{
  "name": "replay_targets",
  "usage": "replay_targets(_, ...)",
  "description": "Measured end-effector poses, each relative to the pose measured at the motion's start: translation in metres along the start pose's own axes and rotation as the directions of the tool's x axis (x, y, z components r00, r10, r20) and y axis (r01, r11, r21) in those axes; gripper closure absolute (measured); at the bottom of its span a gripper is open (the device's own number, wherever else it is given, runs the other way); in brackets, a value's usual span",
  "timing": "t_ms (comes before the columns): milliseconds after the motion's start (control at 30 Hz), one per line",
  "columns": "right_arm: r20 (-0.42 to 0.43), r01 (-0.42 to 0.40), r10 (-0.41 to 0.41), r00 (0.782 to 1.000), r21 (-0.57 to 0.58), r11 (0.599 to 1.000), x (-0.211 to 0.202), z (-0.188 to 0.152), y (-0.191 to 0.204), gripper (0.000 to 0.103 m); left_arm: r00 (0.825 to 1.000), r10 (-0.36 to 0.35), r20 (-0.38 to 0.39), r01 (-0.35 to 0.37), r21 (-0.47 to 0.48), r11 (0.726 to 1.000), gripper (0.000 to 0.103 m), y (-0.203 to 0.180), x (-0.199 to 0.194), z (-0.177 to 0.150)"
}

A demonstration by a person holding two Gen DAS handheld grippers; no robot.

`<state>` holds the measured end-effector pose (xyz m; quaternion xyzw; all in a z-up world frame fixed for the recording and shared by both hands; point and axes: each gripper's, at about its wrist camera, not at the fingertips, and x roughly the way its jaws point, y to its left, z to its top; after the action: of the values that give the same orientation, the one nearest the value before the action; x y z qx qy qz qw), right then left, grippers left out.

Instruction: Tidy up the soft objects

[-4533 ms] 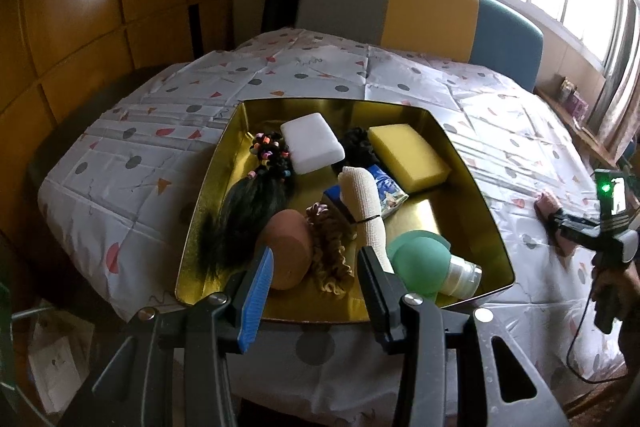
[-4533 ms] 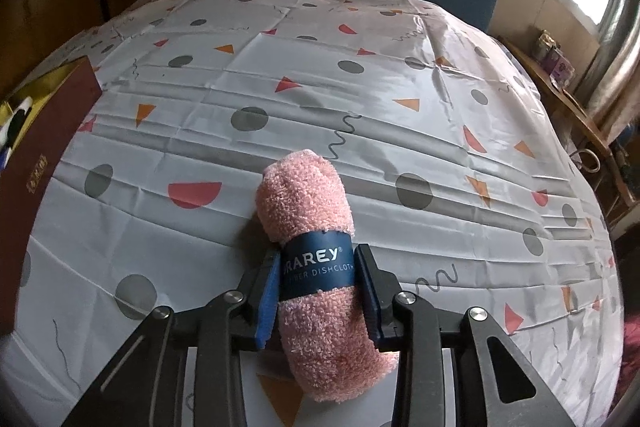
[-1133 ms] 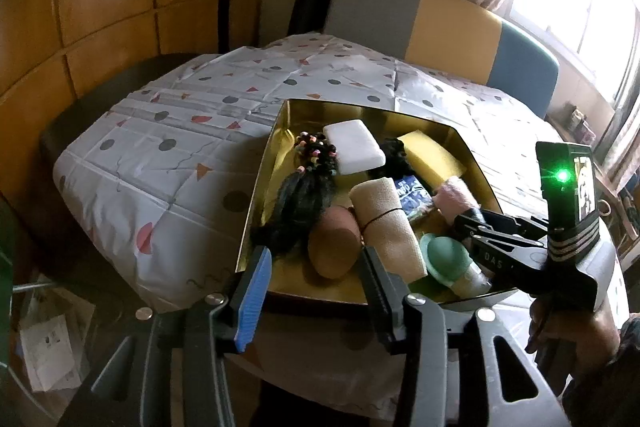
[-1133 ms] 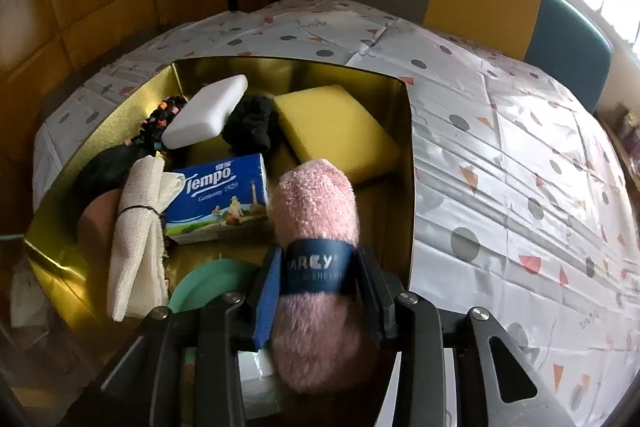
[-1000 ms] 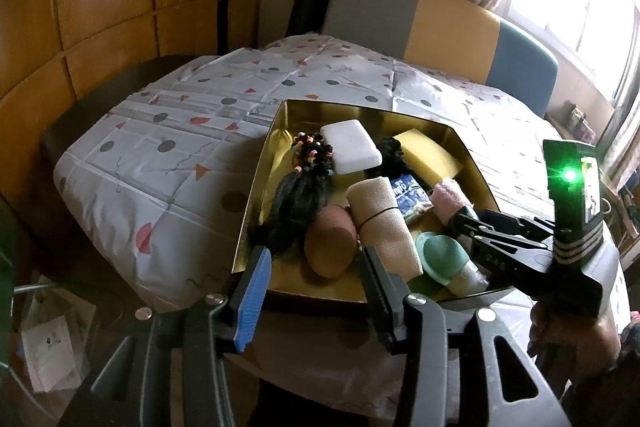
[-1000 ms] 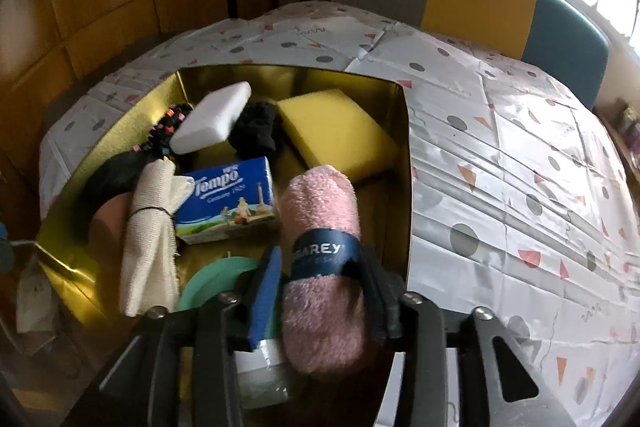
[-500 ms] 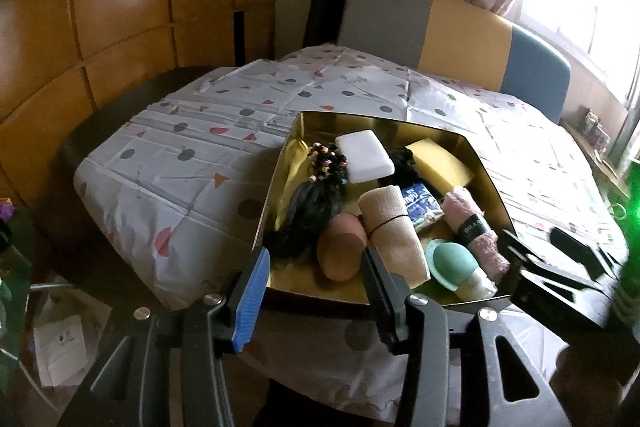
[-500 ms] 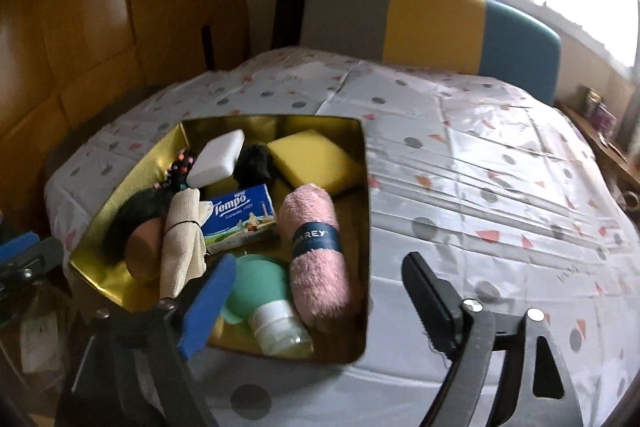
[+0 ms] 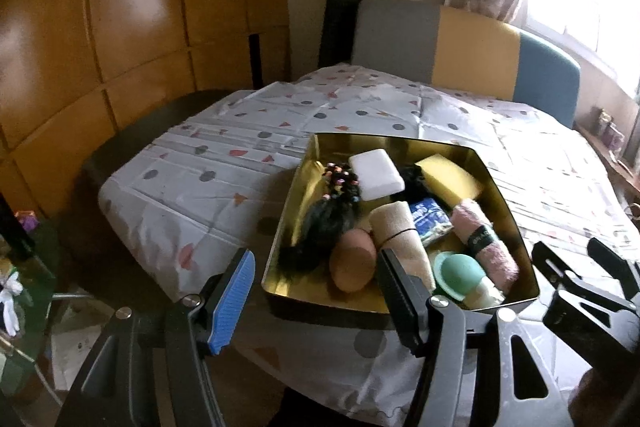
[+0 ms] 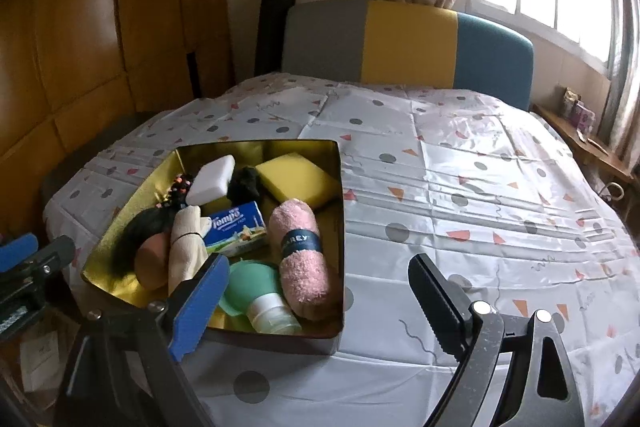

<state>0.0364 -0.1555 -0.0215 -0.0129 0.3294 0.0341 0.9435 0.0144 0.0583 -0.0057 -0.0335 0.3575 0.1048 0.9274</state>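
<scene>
L gripper: jaws opening, nothing btwn them, held short of the gold tray. Tray contents, L to R: black hair piece, tan sponge, beige cloth roll, Tempo tissue pack, pink dishcloth roll w/ dark band, lying along tray's R wall. R gripper: jaws opening wide, empty, near tray's front R corner, clear of the pink dishcloth roll. Polka-dot tablecloth to the R.
</scene>
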Motion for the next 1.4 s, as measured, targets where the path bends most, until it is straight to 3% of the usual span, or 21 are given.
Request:
replay_targets(267, 0.015, -0.001, 0.001, 1.0, -0.004, 1.0, -0.0027, -0.0001, 0.0039, 0.011, 0.999, 0.03, 0.037, -0.03, -0.008, 1.0, 0.039, 0.0026, -0.0073, 0.0012)
replay_targets(1400, 0.004, -0.01, 0.01, 1.0, -0.009, 1.0, -0.0007, -0.0016, 0.008, 0.009, 1.0, 0.026, 0.01, -0.026, -0.011, 1.0, 0.039, 0.0021, -0.0034, -0.0044)
